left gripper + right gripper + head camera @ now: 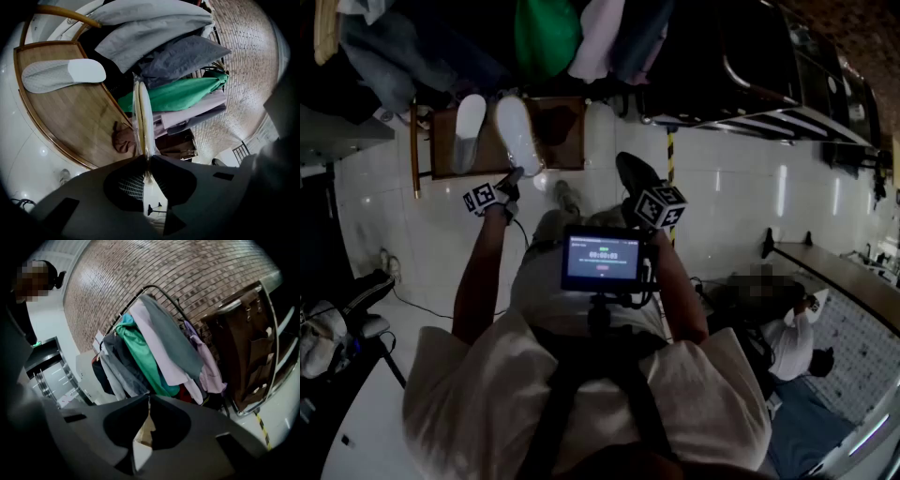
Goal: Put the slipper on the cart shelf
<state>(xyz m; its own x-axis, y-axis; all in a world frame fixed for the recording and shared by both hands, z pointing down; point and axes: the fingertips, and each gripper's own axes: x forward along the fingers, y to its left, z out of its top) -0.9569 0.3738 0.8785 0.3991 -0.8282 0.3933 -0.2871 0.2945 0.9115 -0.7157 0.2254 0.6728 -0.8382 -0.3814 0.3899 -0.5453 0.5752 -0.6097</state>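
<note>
On cart shelf [562, 122], 11 o'clock in head view: white slipper [469, 131] lying flat. Second slipper [143, 108], seen edge-on, clenched in left gripper [146, 158], above shelf at 3 o'clock of first. Right gripper [149, 398]: jaws pressed together, empty, facing hanging clothes [154, 348] at 12 o'clock.

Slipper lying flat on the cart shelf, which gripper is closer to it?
Left. The left gripper is at the shelf edge beside that slipper, its fingers shut on the other slipper. The right gripper is farther right, over the floor tiles.
</note>
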